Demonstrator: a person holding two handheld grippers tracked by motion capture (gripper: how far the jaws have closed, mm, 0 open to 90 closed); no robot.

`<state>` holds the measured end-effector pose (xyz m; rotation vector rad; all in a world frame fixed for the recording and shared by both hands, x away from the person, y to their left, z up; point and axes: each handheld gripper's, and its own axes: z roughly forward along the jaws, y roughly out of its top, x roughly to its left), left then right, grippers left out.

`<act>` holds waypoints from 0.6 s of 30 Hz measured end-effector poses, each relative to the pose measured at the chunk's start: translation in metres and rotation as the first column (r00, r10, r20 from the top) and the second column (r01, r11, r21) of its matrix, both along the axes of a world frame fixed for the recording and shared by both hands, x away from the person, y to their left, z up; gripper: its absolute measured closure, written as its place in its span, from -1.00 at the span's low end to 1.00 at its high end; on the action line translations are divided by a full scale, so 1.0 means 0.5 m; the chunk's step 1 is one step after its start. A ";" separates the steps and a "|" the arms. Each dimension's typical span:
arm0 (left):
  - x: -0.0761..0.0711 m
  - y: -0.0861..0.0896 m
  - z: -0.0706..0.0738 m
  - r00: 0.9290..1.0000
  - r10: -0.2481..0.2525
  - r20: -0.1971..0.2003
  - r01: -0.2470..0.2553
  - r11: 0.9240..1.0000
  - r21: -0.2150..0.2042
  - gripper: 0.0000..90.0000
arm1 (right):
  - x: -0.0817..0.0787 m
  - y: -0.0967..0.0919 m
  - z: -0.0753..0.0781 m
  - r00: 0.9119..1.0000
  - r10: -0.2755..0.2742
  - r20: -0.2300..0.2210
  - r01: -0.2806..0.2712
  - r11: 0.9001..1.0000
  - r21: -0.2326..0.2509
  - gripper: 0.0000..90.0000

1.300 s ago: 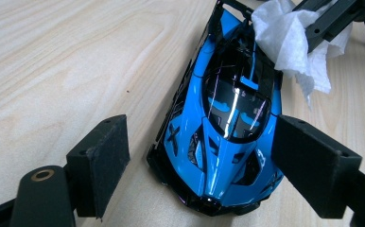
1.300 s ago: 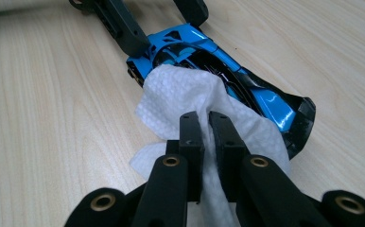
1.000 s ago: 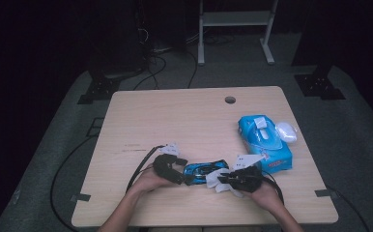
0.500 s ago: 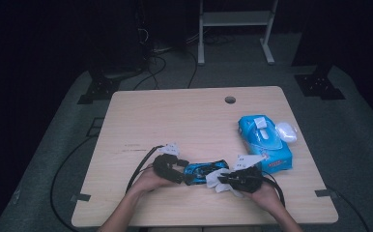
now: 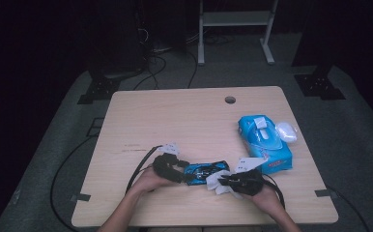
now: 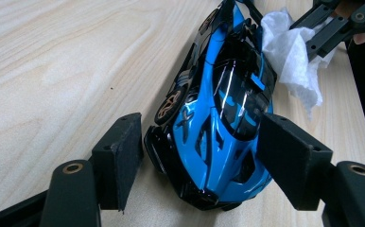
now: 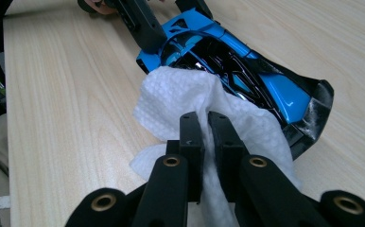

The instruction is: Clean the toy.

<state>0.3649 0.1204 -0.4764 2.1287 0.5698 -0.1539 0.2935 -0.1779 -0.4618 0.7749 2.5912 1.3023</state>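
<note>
The pale wooden tabletop (image 5: 194,125) with rounded corners and a round cable hole near its far edge carries everything here. At its right side lies a blue plastic pack of wet wipes (image 5: 264,143), with a small white crumpled wipe (image 5: 287,131) just beside it toward the right edge.

Near the front edge, between the person's two hands, sits a glossy blue and black toy sports car (image 5: 205,171), lying flat on the wood. In the left gripper view the car (image 6: 221,113) runs lengthwise away from the camera, one end between that tool's two black pads.

The left tool (image 5: 169,169), held in the person's left hand (image 5: 148,181), straddles the left end of the car. Its jaws have just been closing with the car between them. The right pad (image 6: 287,158) sits against the blue flank, while the left pad (image 6: 119,158) stands just beside the dark wheel side with a thin gap showing, so the tool is not yet clamped.

The right tool (image 5: 234,182), in the person's right hand (image 5: 266,198), is pinched tight on a white textured paper wipe (image 7: 204,113). The wipe bulges out ahead of the jaws and lies against the car's black underside and blue edge (image 7: 247,71) at the car's right end.
</note>
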 end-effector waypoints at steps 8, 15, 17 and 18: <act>-0.002 0.000 0.002 1.000 -0.011 0.012 0.011 1.000 0.001 -0.21 | -0.002 0.001 0.000 1.000 0.005 0.009 -0.004 1.000 -0.007 0.88; -0.011 -0.004 0.008 0.998 -0.009 0.054 0.008 1.000 0.014 -0.14 | -0.004 -0.001 -0.002 1.000 0.006 0.013 -0.006 1.000 -0.007 0.88; -0.014 -0.004 0.009 0.997 -0.016 0.073 0.015 1.000 0.021 -0.13 | -0.006 -0.001 -0.002 1.000 0.007 0.010 -0.007 1.000 -0.006 0.88; -0.015 -0.005 0.009 0.997 -0.016 0.075 0.014 1.000 0.020 -0.13 | -0.006 -0.001 -0.002 1.000 0.008 0.011 -0.008 1.000 -0.008 0.88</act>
